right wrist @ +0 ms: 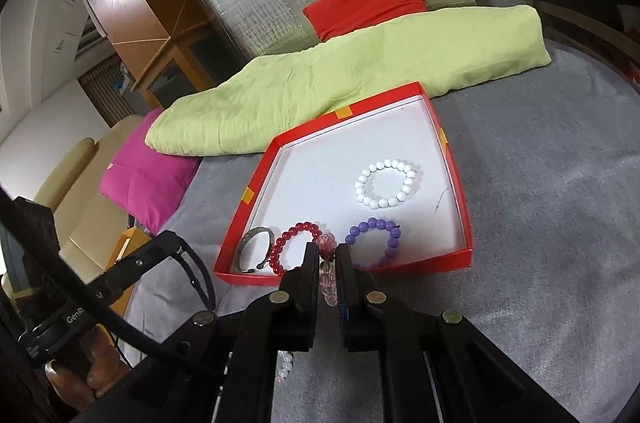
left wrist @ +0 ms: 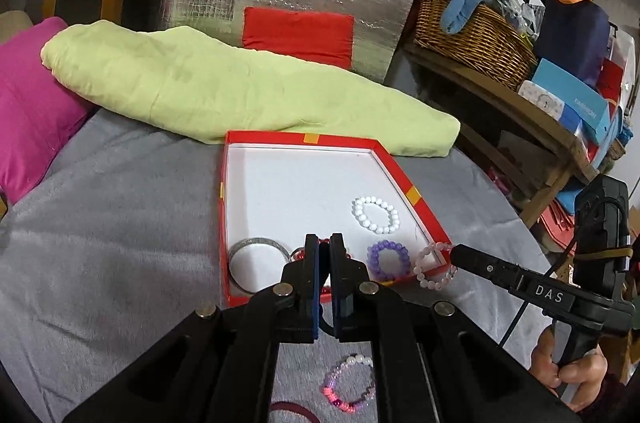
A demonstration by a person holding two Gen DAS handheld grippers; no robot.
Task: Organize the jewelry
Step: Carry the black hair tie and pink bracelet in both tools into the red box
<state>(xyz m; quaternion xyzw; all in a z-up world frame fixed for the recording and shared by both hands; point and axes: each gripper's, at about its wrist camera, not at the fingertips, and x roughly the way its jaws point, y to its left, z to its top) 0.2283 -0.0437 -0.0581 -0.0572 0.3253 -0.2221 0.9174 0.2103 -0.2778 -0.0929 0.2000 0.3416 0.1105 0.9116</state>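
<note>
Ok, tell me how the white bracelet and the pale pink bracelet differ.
The white bracelet lies flat inside the red box; the pale pink bracelet hangs over the box's near corner, held by the right gripper. The white bracelet's beads are opaque; the pale pink bracelet's look translucent. The white one touches nothing but the box floor. Both are round-bead loops.

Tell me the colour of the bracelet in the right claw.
Pale translucent pink bracelet, clearest in the left wrist view.
</note>
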